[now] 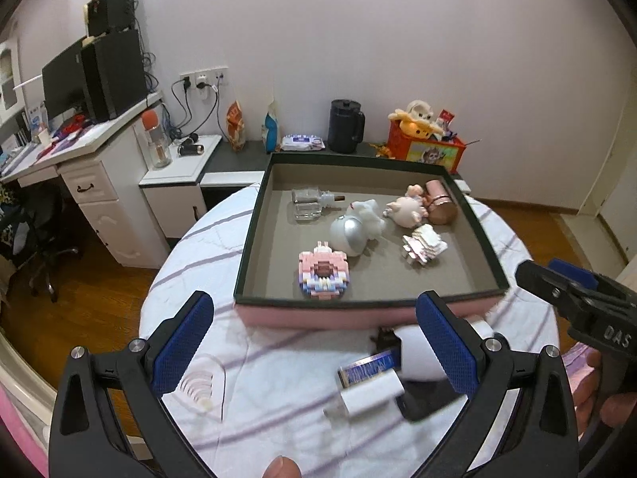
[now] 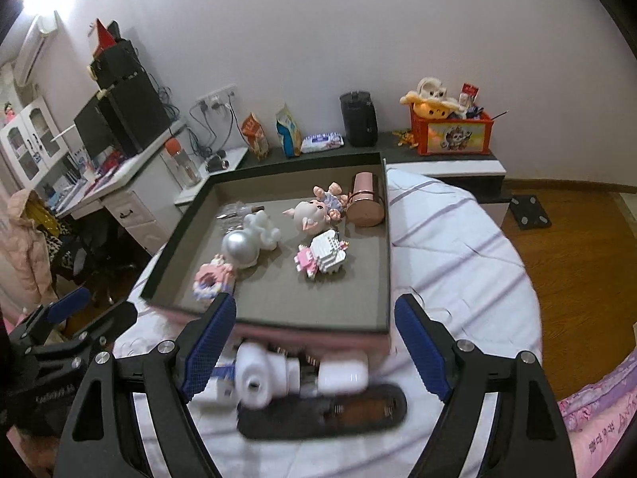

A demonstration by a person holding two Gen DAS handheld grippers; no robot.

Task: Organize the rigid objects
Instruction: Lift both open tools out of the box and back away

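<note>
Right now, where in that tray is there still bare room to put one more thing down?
The tray floor is bare along its near wall, right of the pink block flower and in front of the white block model. Its far left corner, behind the glass bottle, is free too. The far right, around the piglet figure, is crowded.

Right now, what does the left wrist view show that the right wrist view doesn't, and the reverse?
Only the left wrist view: the glass bottle seen whole, and a blue-labelled box on the table.
Only the right wrist view: a black remote full length, a wall air conditioner and a white cabinet.
Both: the tray of figurines, the pink cylinder, the silver ball, and both grippers open and empty.
</note>
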